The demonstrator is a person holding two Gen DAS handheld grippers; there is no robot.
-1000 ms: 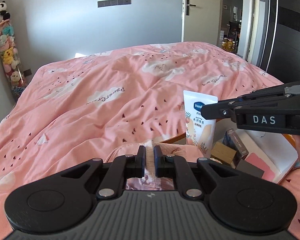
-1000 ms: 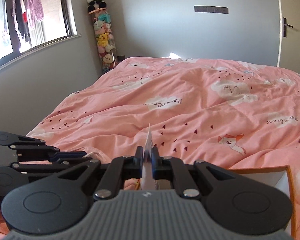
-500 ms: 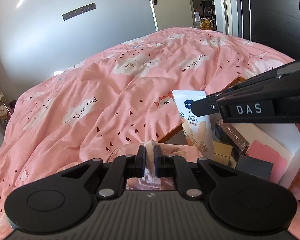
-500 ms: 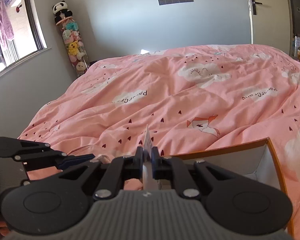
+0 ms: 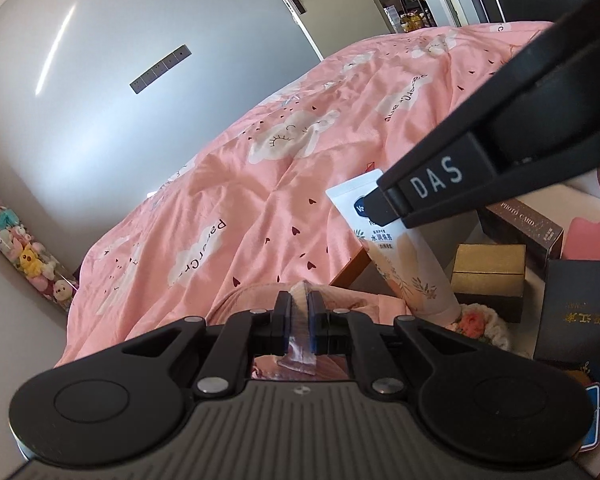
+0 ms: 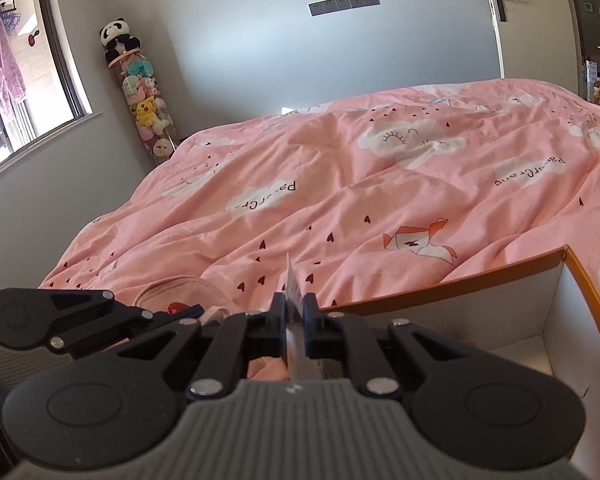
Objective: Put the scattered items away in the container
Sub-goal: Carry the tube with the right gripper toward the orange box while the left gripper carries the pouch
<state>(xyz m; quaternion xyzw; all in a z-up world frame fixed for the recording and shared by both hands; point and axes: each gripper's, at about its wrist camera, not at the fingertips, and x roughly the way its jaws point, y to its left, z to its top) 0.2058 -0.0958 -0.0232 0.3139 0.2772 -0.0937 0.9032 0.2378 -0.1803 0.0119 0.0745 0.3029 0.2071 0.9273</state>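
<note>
Over the box [image 6: 560, 292], your two grippers have sunk and tilted, the tube [image 5: 400, 256] closer now. Left fingers [image 5: 283, 320] pinch a clear packet [image 5: 300, 344]; right fingers [image 6: 277, 320] grip a thin card [image 6: 294, 320], ready to drop.

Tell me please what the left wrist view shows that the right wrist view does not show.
Only the left wrist view shows the items in the box: a white lotion tube, a gold box, a black booklet and a photo card box. Only the right wrist view shows the window and the panda toy. Both show the pink bedcover, the orange-rimmed box, and each gripper's fingers shut on a thin packet.
</note>
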